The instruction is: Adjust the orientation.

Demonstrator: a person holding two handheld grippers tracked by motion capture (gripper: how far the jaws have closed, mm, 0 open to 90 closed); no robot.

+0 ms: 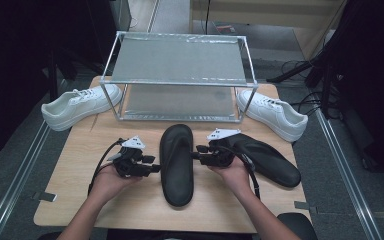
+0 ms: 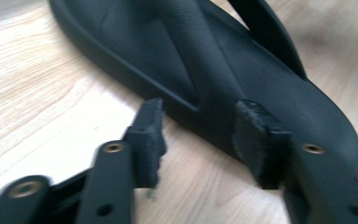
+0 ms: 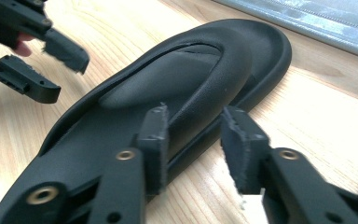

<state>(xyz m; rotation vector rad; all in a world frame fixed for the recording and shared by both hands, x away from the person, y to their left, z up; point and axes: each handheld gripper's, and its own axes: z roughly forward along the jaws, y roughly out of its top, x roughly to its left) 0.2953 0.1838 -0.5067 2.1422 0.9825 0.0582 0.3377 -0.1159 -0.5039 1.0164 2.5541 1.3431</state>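
Both tongs sit low on the worktop, one on each side of a black flip-flop. In the high view the left tongs point at its left edge and the right tongs point at its right edge.

Each pair is partly open. The left gripper view shows the left pads with a gap between them, right at the rim of the sole, not pinching it. The right gripper view shows the right pads standing over the rim near the strap, with nothing squeezed. So neither pair has hold of anything.

The flip-flop lies flat in the middle of the worktop, toe toward the metal rack. A second flip-flop lies to its right, partly behind the right hand. A white sneaker stands at the left of the rack and another white sneaker at the right.

It looks like the flip-flop is lying loose, not held. Next, I think, a pair of tongs must slide over an edge, close on it firmly, and lift it level so it does not flop.
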